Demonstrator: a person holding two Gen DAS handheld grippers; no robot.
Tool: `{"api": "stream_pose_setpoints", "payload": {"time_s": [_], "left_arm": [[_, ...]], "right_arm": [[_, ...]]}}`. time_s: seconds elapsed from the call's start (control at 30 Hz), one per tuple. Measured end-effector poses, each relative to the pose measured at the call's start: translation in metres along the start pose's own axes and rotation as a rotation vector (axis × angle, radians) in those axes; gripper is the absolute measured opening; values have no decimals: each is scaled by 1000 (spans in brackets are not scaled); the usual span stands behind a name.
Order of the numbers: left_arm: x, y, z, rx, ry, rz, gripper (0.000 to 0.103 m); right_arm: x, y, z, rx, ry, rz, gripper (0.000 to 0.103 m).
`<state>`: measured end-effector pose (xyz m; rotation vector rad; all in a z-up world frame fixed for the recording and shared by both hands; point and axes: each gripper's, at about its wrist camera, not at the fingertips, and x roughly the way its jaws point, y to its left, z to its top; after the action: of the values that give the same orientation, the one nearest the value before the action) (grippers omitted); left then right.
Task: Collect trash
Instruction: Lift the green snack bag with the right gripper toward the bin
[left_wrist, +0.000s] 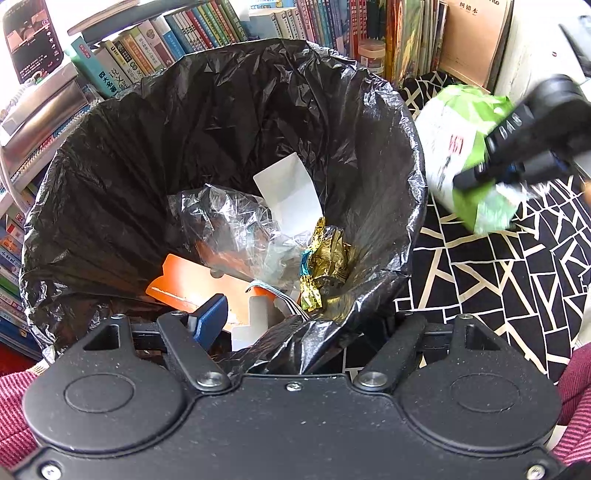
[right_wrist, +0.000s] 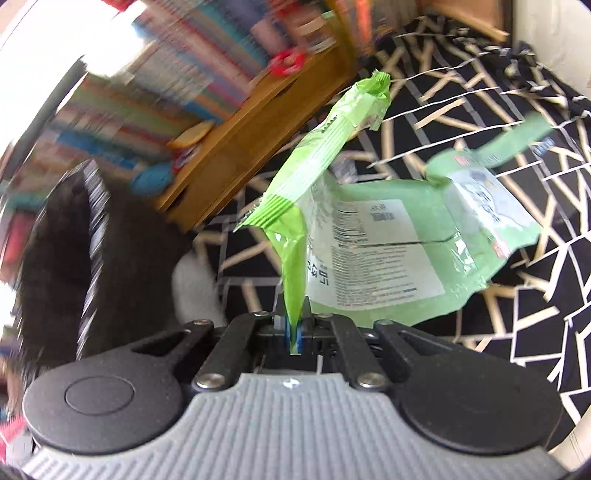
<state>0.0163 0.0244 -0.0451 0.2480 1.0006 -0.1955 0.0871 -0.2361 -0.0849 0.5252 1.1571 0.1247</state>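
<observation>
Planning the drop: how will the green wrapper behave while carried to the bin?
Probably floppy: the green wrapper folds and sags from the right gripper. Likely light, looking empty and flat. Its glossy film may slip.

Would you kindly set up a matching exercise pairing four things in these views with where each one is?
Things:
1. green wrapper
2. gold foil wrapper
3. black bin liner
4. books

Places:
A. on the shelf behind the bin
B. pinched in the right tongs
C. lying inside the bin among other trash
D. draped over the bin's rim

Pairs: 1-B, 2-C, 3-D, 4-A
</observation>
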Motion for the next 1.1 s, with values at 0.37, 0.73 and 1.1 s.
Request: {"api": "stream_pose_setpoints", "payload": {"time_s": [0.37,0.73,1.1], "left_arm": [[-6,-2,-2,11,-14,-3,74],[-8,-4,-2,17,-24,2,74],[-9,-4,-2,17,-23,-4,74]], "right_arm": [[-4,-2,-21,-127,-144,-268,59],[58,-49,-9,-64,-51,-290,102],[129,-48,-29,-242,42,-436,103]]}}
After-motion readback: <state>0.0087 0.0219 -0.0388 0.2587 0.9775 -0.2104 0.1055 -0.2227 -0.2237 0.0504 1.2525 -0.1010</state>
